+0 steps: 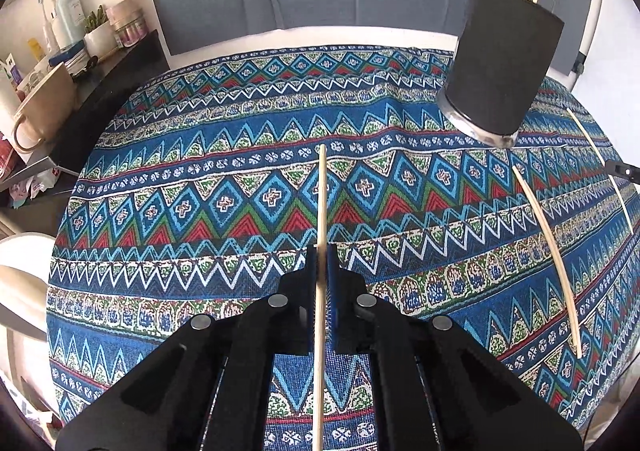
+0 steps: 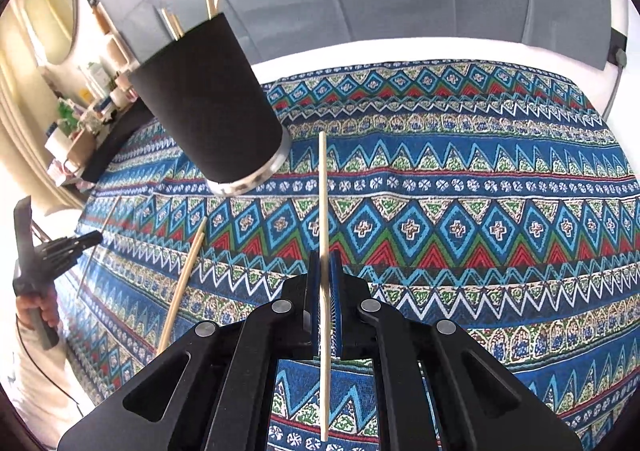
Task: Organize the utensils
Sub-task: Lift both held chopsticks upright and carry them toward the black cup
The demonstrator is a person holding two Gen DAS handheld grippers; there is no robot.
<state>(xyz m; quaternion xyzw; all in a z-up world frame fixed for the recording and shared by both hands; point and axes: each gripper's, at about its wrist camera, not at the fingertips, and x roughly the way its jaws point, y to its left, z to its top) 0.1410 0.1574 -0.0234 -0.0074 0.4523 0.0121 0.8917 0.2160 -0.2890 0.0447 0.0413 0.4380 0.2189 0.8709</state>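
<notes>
Both the left gripper [image 1: 321, 251] and right gripper [image 2: 325, 257] clamp one chopstick each above the bench; risk: thin sticks pivot, missing the black cup [image 2: 212, 107].

Cup [image 1: 500, 63] on tablecloth [image 1: 200, 179], 2 chopsticks [image 1: 550, 255] lying right of it

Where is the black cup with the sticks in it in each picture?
Left wrist view: the black cup stands at the upper right, past the left claw, which grips a chopstick.
Right wrist view: the black cup stands at the upper left, ahead of the right claw.
Shared landmark: the patterned blue tablecloth under the cup.
</notes>
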